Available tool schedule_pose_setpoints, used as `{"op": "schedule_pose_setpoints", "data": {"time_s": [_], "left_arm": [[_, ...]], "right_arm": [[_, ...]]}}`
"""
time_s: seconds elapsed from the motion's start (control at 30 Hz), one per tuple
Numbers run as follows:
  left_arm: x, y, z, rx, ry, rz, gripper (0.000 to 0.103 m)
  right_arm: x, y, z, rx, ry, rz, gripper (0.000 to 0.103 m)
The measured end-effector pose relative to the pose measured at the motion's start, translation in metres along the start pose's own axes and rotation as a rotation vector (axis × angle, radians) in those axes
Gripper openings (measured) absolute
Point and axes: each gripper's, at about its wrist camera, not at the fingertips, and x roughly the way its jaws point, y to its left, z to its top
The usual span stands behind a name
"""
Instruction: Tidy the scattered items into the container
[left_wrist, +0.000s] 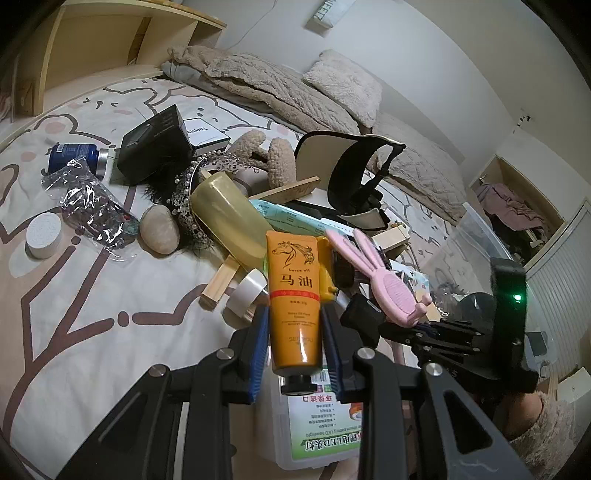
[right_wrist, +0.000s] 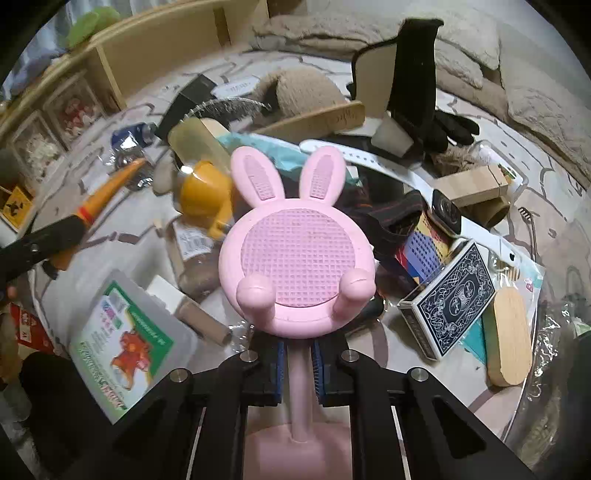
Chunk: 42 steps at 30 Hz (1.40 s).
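L gripper (left_wrist: 295, 332) is closed on the orange tube (left_wrist: 294, 295), blue pads touching both sides, cap end nearest the cam, tube held above the bed (left_wrist: 92, 314). R gripper (right_wrist: 298, 363) is clamped on the thin stem of the pink bunny brush (right_wrist: 297, 254), ears pointing far, bristle face toward the cam. In the left wrist view the brush (left_wrist: 384, 284) sits just right of the tube. Clear container (left_wrist: 480, 236) is at the right edge of the pile, its contents not readable. Pile on the bed: yellow-green bottle (left_wrist: 229, 218) far of the tube, tape roll (left_wrist: 245, 291) and wood block (left_wrist: 219, 282) to its left, stone (left_wrist: 159, 229), white cap (left_wrist: 43, 236), blue jar (left_wrist: 75, 157) far left. Card deck (right_wrist: 448, 299) lies right of the brush, LED box (right_wrist: 125, 343) near left.
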Motion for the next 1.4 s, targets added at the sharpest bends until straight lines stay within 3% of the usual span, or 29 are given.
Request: {"op": "schedule_pose_setpoints", "data": {"time_s": [0.47,0.77,1.23,1.4], "left_arm": [[-0.006,-0.011,0.001,0.036,-0.027,0.015,0.028],[-0.020,-0.035,0.010,0.052,-0.052,-0.056,0.028],[-0.055,-0.126,0.023,0.208,-0.142,-0.155,0.028],[-0.071,-0.163,0.029,0.265,-0.191,-0.213,0.028]], "right_arm": [[-0.055,0.000,0.000,0.038,-0.188,0.029,0.013],[-0.107,-0.009,0.002,0.070,-0.308,0.013,0.013],[-0.228,-0.051,-0.008,0.123,-0.479,-0.072,0.013],[-0.262,-0.070,-0.011,0.134,-0.511,-0.143,0.013]]}}
